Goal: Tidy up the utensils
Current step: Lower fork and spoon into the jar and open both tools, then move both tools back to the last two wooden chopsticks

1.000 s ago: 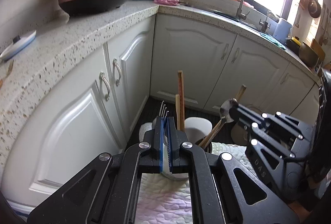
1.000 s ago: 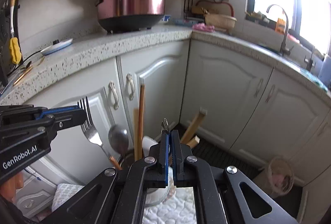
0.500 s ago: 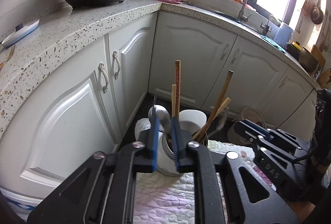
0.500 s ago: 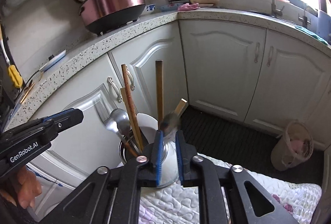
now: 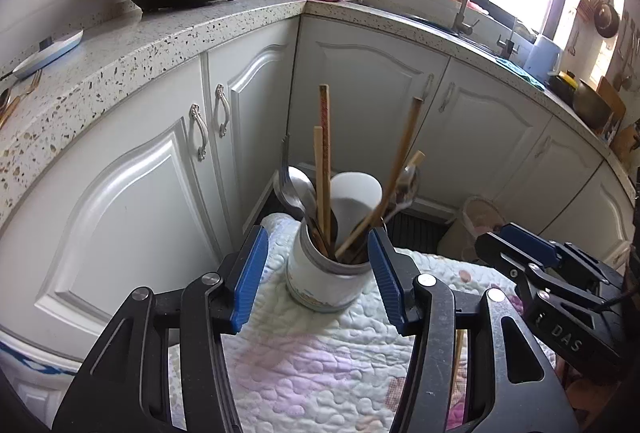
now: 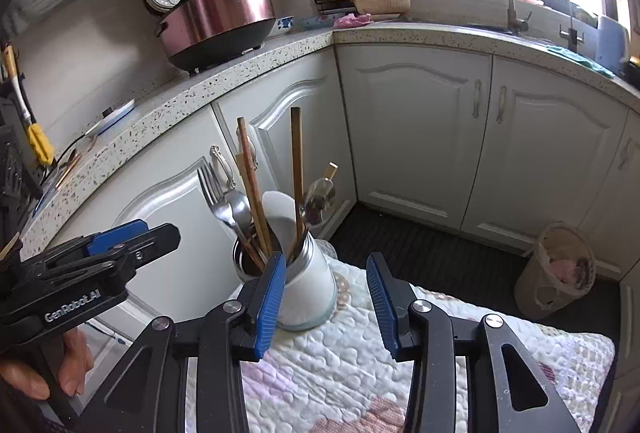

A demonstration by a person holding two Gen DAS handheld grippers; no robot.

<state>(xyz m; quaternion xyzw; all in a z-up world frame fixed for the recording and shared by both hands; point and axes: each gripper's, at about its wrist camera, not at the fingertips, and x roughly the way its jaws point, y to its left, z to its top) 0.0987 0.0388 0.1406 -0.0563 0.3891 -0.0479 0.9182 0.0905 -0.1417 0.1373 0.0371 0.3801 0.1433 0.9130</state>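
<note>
A white utensil holder (image 5: 324, 273) stands on a quilted cloth (image 5: 320, 353); it also shows in the right wrist view (image 6: 304, 285). It holds a fork (image 6: 212, 193), spoons (image 6: 320, 199) and several wooden chopsticks (image 5: 326, 161). My left gripper (image 5: 318, 281) is open and empty, its blue pads on either side of the holder, apart from it. My right gripper (image 6: 326, 297) is open and empty, just right of the holder. Each gripper shows in the other's view, the right one (image 5: 532, 253) and the left one (image 6: 112, 241).
White cabinets (image 5: 372, 93) under a speckled counter (image 5: 160, 45) wrap around behind. A rice cooker (image 6: 220, 21) sits on the counter. A small woven bin (image 6: 560, 269) stands on the dark floor at right. The cloth's far edge drops off near the holder.
Both grippers opened and drew back. The fork left the left gripper and the spoon left the right gripper; both now stand in the holder.
</note>
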